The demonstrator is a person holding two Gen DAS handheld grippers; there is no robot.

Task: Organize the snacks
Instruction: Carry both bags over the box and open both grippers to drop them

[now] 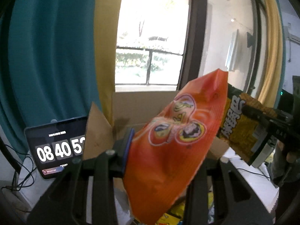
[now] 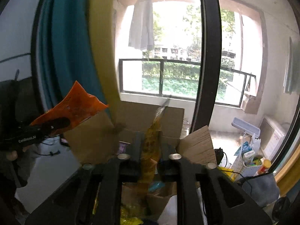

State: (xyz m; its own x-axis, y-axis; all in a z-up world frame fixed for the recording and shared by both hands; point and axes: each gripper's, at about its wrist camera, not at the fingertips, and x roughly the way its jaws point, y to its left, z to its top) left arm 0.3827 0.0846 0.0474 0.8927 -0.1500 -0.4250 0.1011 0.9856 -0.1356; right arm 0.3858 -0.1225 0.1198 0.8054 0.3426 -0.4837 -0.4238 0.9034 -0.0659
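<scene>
The orange bag (image 1: pixel 168 140) is clamped in the left gripper (image 1: pixel 163 155), the yellow bag (image 2: pixel 152 140) in the right gripper (image 2: pixel 150 161). Both bags are in the air before the open box (image 2: pixel 146 116). Carrying step; next likely lowering each in and letting go.

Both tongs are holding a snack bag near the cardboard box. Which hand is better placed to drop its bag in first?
Probably right, by a small margin. The right tongs point straight at the open cardboard box, yellow bag centred over it. The left tongs hold the orange bag towards the box's left flap.
</scene>
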